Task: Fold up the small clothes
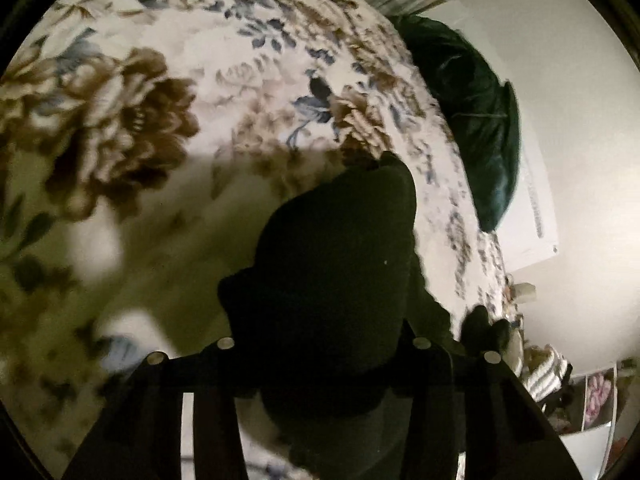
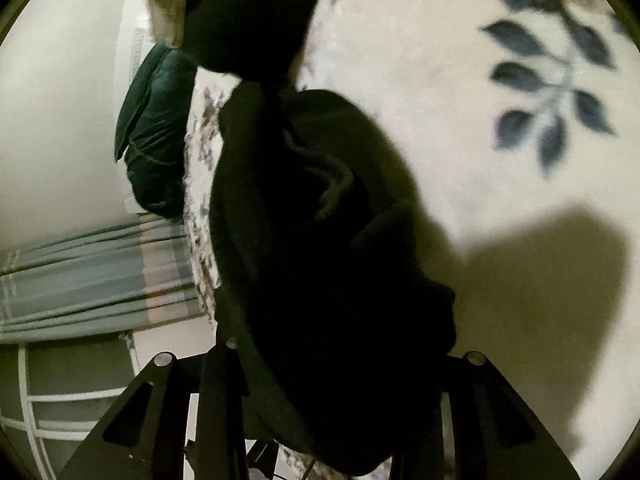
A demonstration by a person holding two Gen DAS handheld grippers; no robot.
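Observation:
A small black garment (image 1: pixel 336 280) hangs in front of the left wrist camera, bunched between the fingers of my left gripper (image 1: pixel 320 364), which is shut on it above the floral bedspread (image 1: pixel 160 100). In the right wrist view the same black garment (image 2: pixel 320 260), with a drawstring cord (image 2: pixel 332 184), fills the space between the fingers of my right gripper (image 2: pixel 320 372), which is shut on it. The fingertips of both grippers are hidden by the cloth. The garment is lifted off the bedspread (image 2: pixel 440 80) and casts a shadow on it.
A dark green pillow (image 1: pixel 476 120) lies at the bed's far edge by the wall; it also shows in the right wrist view (image 2: pixel 156 132). Striped curtains (image 2: pixel 100 272) hang beyond the bed. Clutter (image 1: pixel 552 372) lies at the lower right by the wall.

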